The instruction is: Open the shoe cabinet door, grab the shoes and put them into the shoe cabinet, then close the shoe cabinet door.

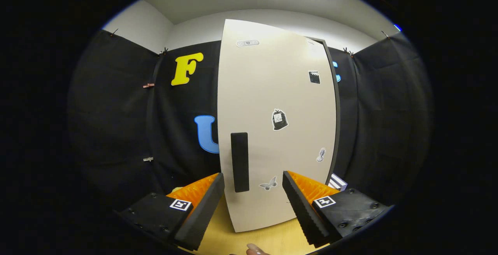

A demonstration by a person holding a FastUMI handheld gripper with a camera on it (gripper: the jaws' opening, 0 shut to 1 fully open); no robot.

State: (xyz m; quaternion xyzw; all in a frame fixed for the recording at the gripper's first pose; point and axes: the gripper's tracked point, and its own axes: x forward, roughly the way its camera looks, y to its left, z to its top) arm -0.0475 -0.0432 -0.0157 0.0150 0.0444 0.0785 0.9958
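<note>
A tall white shoe cabinet door (276, 122) stands right in front of me, with several small stickers on it. Its dark vertical handle (239, 161) sits near the door's left edge, low down. My gripper (253, 189) is open, its fingers spread wide just short of the door. The handle lies just ahead of the gap, nearer the left finger (202, 208) than the right finger (303, 208). A dark frame edge (335, 111) shows along the door's right side. Whether the door is fully closed I cannot tell.
A light wooden surface (268, 239) lies under the fingers and the cabinet. A fingertip of a person (255, 250) shows below the fingers. A striped white object (337, 182) peeks out right of the cabinet. Black cloth walls surround the booth.
</note>
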